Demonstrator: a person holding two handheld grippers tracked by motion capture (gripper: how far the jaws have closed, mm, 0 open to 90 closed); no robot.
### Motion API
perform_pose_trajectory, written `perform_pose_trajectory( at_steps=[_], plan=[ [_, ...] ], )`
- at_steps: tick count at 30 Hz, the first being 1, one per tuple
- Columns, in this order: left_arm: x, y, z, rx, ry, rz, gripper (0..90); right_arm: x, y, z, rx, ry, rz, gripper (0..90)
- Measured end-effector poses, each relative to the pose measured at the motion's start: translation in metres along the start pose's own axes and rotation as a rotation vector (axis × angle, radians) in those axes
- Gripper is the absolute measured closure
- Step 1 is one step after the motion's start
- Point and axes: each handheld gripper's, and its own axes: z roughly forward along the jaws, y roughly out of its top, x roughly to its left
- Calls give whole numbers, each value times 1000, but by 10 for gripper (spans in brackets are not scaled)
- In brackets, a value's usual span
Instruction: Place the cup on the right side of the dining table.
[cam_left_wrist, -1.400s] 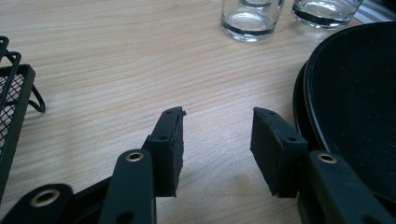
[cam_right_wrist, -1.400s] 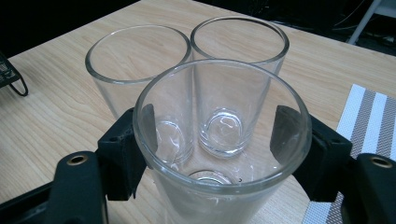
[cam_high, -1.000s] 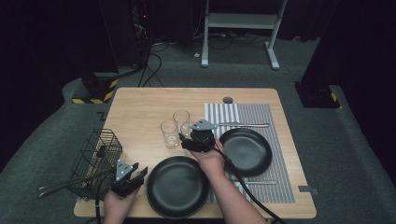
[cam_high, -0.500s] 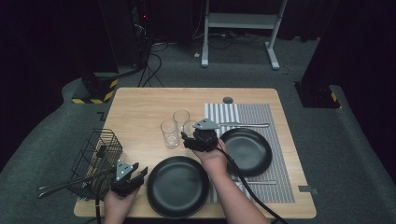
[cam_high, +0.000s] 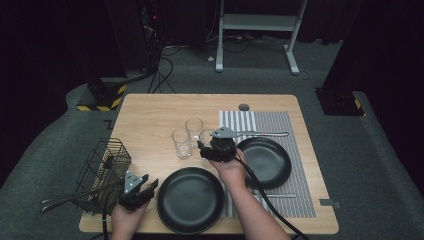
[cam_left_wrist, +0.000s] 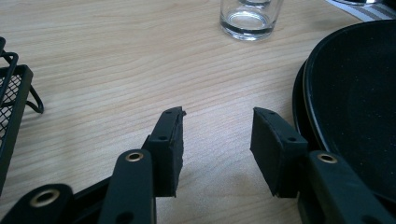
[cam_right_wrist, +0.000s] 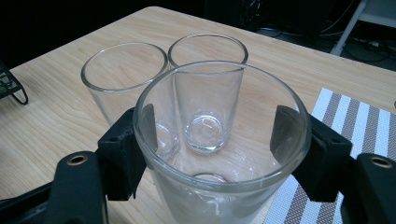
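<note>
My right gripper is shut on a clear drinking glass. In the right gripper view, its pads press both sides of that glass just below the rim. Two more empty glasses stand upright on the wood just beyond it, close together. My left gripper rests low near the table's front edge, open, with only bare wood between its fingers. A black plate lies just right of it.
A second black plate sits on the striped placemat, with cutlery behind it and another piece in front. A black wire basket holding long utensils stands at the front left. A small round object lies near the far edge.
</note>
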Motion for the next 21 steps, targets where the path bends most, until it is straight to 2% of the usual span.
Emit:
perform_pose_trajectory(
  at_steps=[21],
  plan=[
    [0, 0, 0, 3, -2, -3, 547, -22, 2, 4, 3, -40, 45, 284]
  ],
)
